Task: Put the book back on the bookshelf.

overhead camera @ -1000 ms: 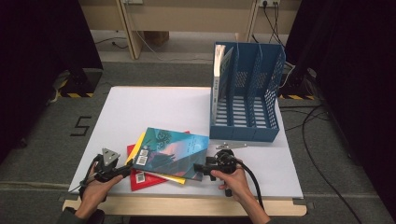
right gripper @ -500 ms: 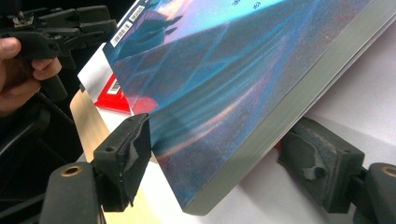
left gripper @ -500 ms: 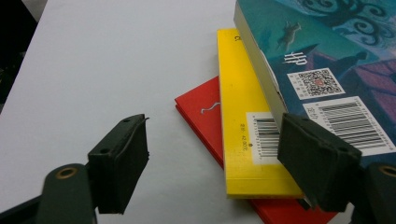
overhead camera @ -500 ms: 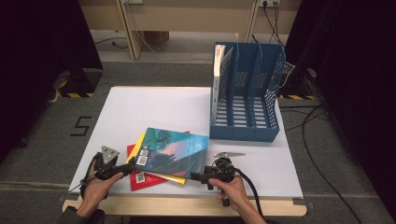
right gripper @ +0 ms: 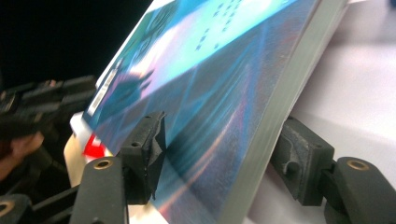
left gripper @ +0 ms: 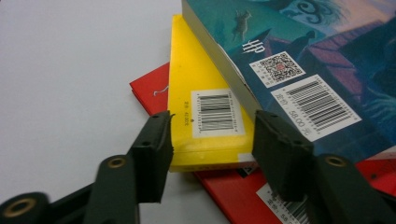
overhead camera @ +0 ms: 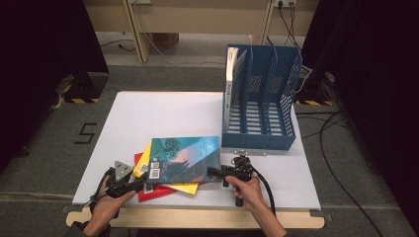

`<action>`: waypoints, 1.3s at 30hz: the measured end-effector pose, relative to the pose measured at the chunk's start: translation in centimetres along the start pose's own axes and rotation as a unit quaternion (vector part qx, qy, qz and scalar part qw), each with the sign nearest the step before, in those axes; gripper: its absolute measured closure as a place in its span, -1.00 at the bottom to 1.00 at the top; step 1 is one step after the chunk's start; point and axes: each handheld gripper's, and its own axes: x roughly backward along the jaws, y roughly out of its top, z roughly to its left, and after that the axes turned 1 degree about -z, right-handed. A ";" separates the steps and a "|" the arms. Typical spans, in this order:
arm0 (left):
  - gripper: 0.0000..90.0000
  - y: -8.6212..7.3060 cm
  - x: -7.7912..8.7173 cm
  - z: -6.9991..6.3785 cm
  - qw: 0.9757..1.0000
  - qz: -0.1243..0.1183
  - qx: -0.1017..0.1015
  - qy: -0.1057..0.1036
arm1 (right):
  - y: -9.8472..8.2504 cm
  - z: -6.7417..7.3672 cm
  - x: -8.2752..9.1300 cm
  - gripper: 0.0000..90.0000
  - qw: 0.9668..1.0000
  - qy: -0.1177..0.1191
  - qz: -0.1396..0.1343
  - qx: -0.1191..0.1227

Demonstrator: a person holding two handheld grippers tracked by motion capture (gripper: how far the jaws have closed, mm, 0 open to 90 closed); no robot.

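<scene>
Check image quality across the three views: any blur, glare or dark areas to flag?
High view: table evenly lit, surroundings dark, slightly soft. Left gripper view: sharp, barcodes on the yellow book and teal book readable. Right gripper view: the teal book's cover is blurred with pale glare, background black, right gripper jaws in better focus.

A blue file rack stands upright on the white table, one book inside.

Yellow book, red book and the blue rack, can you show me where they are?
Yellow book (left gripper: 205, 84), left gripper view, on its cover above the barcode.
Red book (left gripper: 152, 88), left gripper view, on its bare corner beside the yellow one.
Blue rack (overhead camera: 257, 139), high view, on its front wall.
</scene>
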 end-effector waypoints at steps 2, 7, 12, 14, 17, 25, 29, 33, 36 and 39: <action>-0.36 0.0 0.0 0.3 1.000 -0.001 0.004 -0.002 | 0.7 -0.3 -0.5 -0.16 1.000 -0.003 0.004 0.005; -0.49 0.2 0.0 0.6 1.000 -0.013 0.008 0.007 | 1.9 -0.6 -1.5 -0.17 1.000 0.000 0.009 0.010; -0.53 0.2 0.0 0.9 1.000 -0.017 0.014 0.009 | 2.3 -0.7 -1.6 -0.18 1.000 -0.003 0.021 0.005; -0.54 0.3 -0.1 1.0 1.000 -0.020 0.018 0.009 | 1.7 -0.4 -0.9 -0.19 1.000 -0.005 0.024 0.011; -0.56 0.5 -0.2 1.0 1.000 -0.023 0.018 0.012 | 0.5 0.2 -0.3 -0.22 1.000 -0.005 0.024 0.011; -0.57 0.7 -0.6 1.1 1.000 -0.017 0.009 0.015 | -0.4 -0.1 -1.2 -0.25 0.999 0.029 0.006 -0.034; -0.58 0.9 -0.8 1.3 0.999 -0.022 0.017 0.015 | 0.1 -0.7 -1.8 -0.34 0.998 0.043 -0.017 -0.046; -0.58 1.0 -0.8 1.3 0.999 -0.024 0.021 0.012 | 0.3 -0.6 -2.5 -0.18 0.998 0.031 -0.015 -0.043; -0.54 1.0 -0.9 1.3 0.999 -0.020 0.025 0.007 | 0.3 -0.9 -2.3 -0.04 0.996 0.039 -0.030 -0.072; -0.53 0.9 -0.9 1.5 0.999 -0.017 0.034 0.002 | 0.5 -0.7 -2.1 0.01 0.997 0.042 -0.035 -0.058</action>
